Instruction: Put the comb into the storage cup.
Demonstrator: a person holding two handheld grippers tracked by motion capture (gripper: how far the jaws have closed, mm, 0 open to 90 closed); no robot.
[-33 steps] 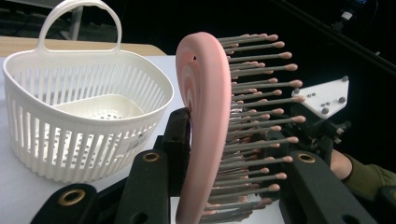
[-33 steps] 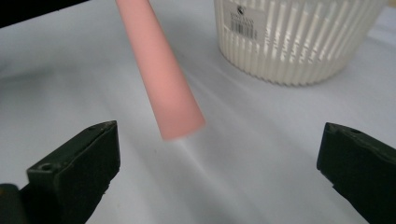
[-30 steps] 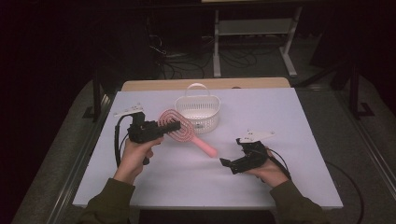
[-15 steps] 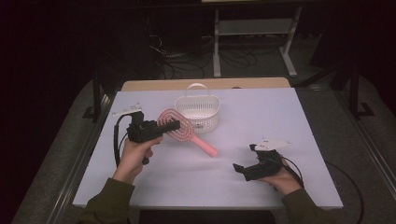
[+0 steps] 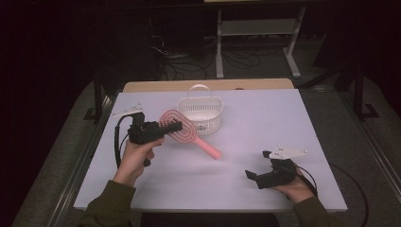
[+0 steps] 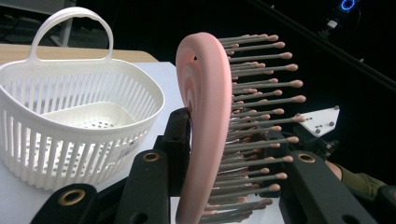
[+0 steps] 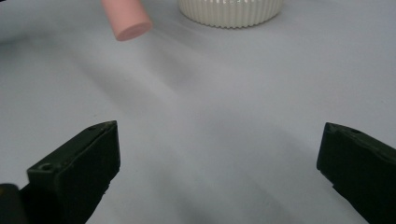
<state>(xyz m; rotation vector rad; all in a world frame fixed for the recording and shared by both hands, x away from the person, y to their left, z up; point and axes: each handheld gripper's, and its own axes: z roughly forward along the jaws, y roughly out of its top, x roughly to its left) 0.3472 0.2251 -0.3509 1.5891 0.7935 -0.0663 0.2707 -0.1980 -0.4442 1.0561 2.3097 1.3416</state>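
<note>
Pink hairbrush (image 5: 178, 128) clamped by its head in the left gripper (image 5: 174, 126) — beside the white basket (image 5: 200, 113).
Jaws pinch the head edge-on, bristles to one side, leaving the handle free at frame centre, probably so it can be lowered into the basket at upper centre. Right gripper (image 5: 252, 176) rests at lower right — jaws wide apart, grasping nothing, clear of the table (image 5: 283, 118) centre.

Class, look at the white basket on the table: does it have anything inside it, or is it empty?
Empty. The left gripper view looks into the white basket and shows its bare perforated floor; the pink hairbrush is outside it, clamped in the left gripper.
</note>
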